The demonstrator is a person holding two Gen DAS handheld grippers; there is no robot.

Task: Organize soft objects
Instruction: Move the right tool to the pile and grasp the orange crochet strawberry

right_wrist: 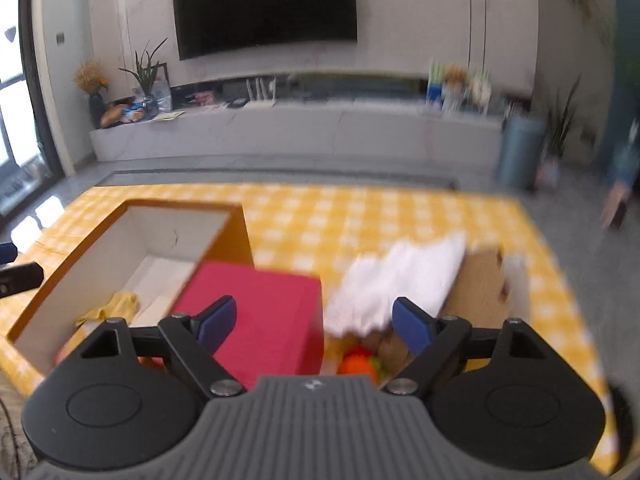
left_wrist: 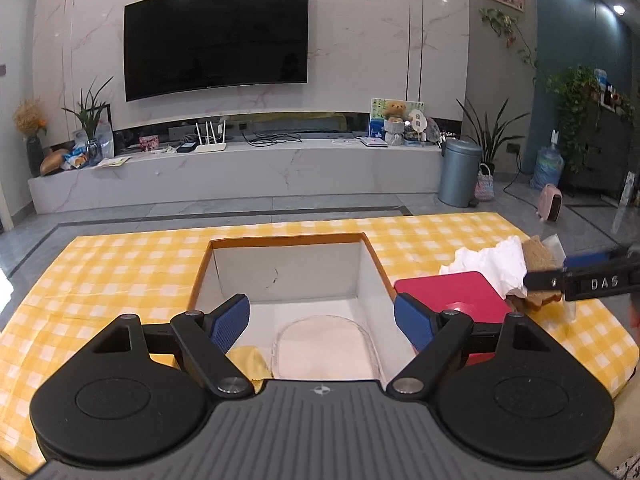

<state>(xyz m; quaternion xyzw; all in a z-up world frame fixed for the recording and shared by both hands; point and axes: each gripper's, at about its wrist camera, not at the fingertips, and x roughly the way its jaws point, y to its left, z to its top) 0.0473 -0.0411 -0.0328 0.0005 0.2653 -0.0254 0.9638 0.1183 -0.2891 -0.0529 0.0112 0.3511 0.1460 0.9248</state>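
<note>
A yellow-and-white checked tablecloth [left_wrist: 120, 264] covers the whole table. On it stands an open cardboard box with an orange rim and white inner walls [left_wrist: 286, 268]. Touching the box's right side is a flat red rectangular box [right_wrist: 260, 320]. To the right of that lies a crumpled white cloth [right_wrist: 400, 284], draped partly over a brown cardboard piece [right_wrist: 480, 288]. Inside the open box, a cream oval pad with a stitched edge [left_wrist: 324, 350] lies flat on the floor, with a small yellow cloth [left_wrist: 250, 360] just beside it on the left. An orange soft toy [right_wrist: 358, 362] sits near the table's front edge, below the white cloth.

The left gripper [left_wrist: 320, 320] hangs over the open box, jaws spread wide and holding nothing. The right gripper [right_wrist: 314, 324] hovers above the red box and white cloth, jaws likewise parted and empty; its view is blurred.
</note>
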